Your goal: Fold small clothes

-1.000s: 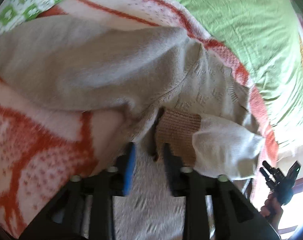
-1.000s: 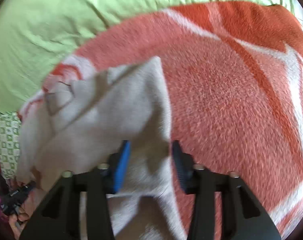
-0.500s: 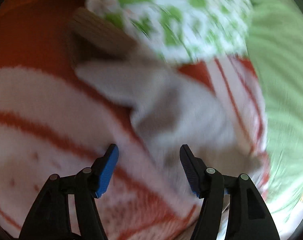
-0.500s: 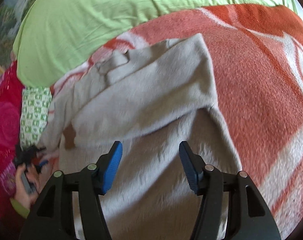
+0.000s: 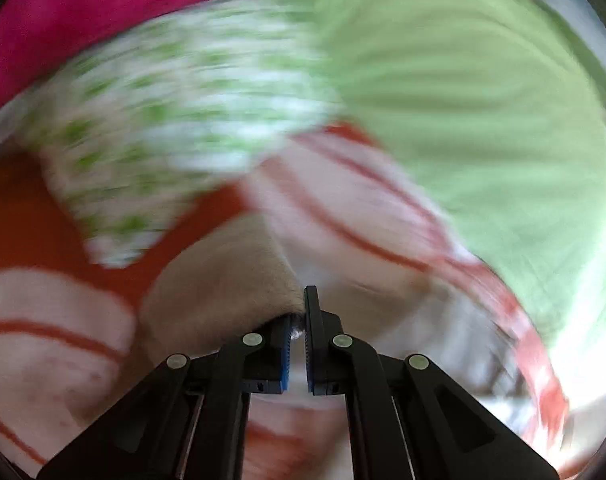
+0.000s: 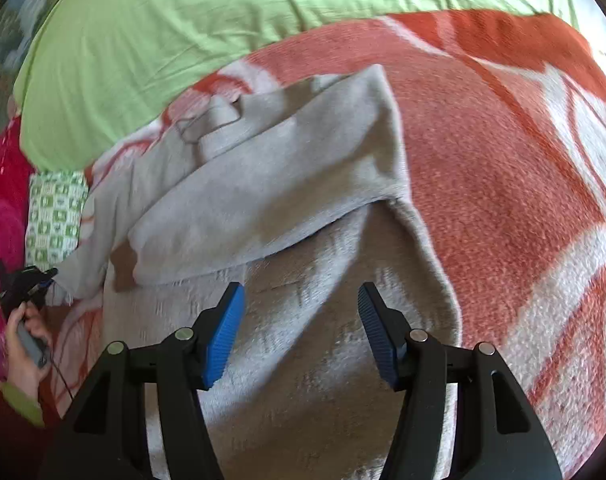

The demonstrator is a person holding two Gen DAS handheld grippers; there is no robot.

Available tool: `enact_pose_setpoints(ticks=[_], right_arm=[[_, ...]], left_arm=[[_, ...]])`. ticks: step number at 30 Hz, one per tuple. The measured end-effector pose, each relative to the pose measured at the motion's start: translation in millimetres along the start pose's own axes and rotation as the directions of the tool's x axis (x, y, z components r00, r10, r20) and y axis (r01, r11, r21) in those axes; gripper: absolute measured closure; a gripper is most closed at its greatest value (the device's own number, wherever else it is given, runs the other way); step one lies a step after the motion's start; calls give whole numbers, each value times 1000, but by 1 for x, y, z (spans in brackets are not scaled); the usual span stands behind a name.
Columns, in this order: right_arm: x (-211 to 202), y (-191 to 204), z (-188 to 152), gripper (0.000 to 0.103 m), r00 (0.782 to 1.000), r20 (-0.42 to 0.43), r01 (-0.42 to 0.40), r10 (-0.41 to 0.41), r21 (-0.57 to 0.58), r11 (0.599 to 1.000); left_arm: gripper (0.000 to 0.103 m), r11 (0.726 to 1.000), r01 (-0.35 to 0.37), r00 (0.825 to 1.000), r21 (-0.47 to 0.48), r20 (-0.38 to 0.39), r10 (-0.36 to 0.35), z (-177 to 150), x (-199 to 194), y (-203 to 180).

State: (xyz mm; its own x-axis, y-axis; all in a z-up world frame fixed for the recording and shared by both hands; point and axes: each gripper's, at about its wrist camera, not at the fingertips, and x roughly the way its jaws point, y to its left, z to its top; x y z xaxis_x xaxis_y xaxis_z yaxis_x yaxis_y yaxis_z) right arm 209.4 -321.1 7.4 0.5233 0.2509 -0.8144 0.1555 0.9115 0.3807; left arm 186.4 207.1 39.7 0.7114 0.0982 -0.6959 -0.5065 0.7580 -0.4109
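Note:
A small beige knit sweater [image 6: 271, 200] lies on an orange and white blanket [image 6: 503, 168], with one sleeve folded across its body. My right gripper [image 6: 301, 320] is open and empty just above the sweater's lower part. My left gripper [image 5: 299, 334] is shut on a beige sleeve end [image 5: 223, 280] of the sweater; the left wrist view is blurred by motion. In the right wrist view the left gripper [image 6: 27, 284] shows far left in a hand, at the sleeve's tip.
A light green sheet [image 6: 223, 20] covers the bed beyond the blanket. A green and white checked cloth [image 6: 55, 216] and a magenta fabric [image 6: 3, 200] lie at the left side. The blanket extends to the right.
My left gripper swung left and shut on the sleeve end. My right gripper let go of the sweater, opened and drew back.

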Motion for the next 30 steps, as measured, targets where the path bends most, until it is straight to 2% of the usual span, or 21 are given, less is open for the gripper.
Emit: enact_pose_setpoints(ticks=[1, 3, 5, 6, 7, 8, 9, 10, 11, 12, 13, 14, 15, 16, 18, 21, 23, 26, 28, 30], right_arm=[[-1, -3, 1, 43, 1000, 4, 2, -2, 10, 1000], [-5, -8, 4, 43, 1000, 17, 8, -9, 30, 1000], [-10, -14, 7, 43, 999, 38, 22, -24, 47, 999], [-13, -17, 7, 43, 998, 48, 34, -36, 53, 998], [-15, -19, 8, 43, 997, 55, 42, -45, 61, 997], [-16, -23, 9, 43, 997, 55, 42, -46, 73, 996], [-16, -27, 9, 43, 998, 50, 41, -45, 83, 996], [-17, -30, 9, 43, 998, 43, 41, -45, 93, 995], [-17, -33, 9, 43, 998, 38, 42, -46, 103, 994], [-18, -35, 9, 43, 998, 37, 46, -50, 111, 993], [-20, -36, 9, 43, 998, 38, 50, -55, 114, 992], [-22, -37, 10, 43, 997, 43, 56, -61, 112, 992], [-24, -37, 10, 43, 997, 48, 56, -62, 108, 993], [-24, -36, 11, 43, 997, 50, 55, -60, 103, 993], [-21, -33, 14, 43, 997, 49, 50, -55, 84, 995], [-11, -20, 18, 43, 999, 34, 18, -20, 55, 998], [-3, -4, 21, 43, 1000, 25, -15, 15, 15, 1000], [15, 37, 23, 43, 997, 3, -81, 82, -113, 990], [27, 63, 22, 42, 993, -21, -118, 117, -204, 972], [43, 90, 17, 35, 990, -61, -143, 130, -304, 942]], left_arm=[[100, 993, 67, 998, 93, -12, -66, -12, -4, -38], [100, 967, 146, 989, 211, -42, -140, -34, -8, -87], [99, 908, 220, 976, 356, -77, -206, -69, -9, -141], [99, 860, 266, 964, 436, -129, -233, -94, -2, -173], [97, 832, 299, 954, 468, -174, -245, -109, 7, -192], [95, 801, 328, 943, 501, -230, -243, -132, 20, -211], [88, 785, 338, 938, 519, -259, -232, -145, 27, -220], [82, 757, 347, 930, 553, -309, -200, -165, 43, -235], [81, 730, 334, 929, 597, -338, -149, -183, 57, -246], [81, 716, 321, 932, 620, -342, -121, -191, 67, -253], [75, 696, 309, 934, 648, -346, -92, -200, 71, -256], [70, 685, 319, 929, 655, -360, -89, -204, 71, -257], [60, 680, 335, 924, 652, -369, -101, -206, 69, -257], [54, 670, 365, 916, 647, -378, -134, -204, 59, -251], [51, 660, 377, 916, 651, -366, -162, -199, 45, -241], [49, 675, 322, 940, 664, -308, -145, -185, 22, -207], [48, 719, 251, 959, 648, -267, -94, -167, 16, -169], [48, 777, 169, 968, 607, -251, -14, -143, 19, -120], [48, 804, 108, 970, 584, -240, 44, -130, 28, -96], [48, 823, 71, 971, 563, -226, 71, -120, 38, -82]])
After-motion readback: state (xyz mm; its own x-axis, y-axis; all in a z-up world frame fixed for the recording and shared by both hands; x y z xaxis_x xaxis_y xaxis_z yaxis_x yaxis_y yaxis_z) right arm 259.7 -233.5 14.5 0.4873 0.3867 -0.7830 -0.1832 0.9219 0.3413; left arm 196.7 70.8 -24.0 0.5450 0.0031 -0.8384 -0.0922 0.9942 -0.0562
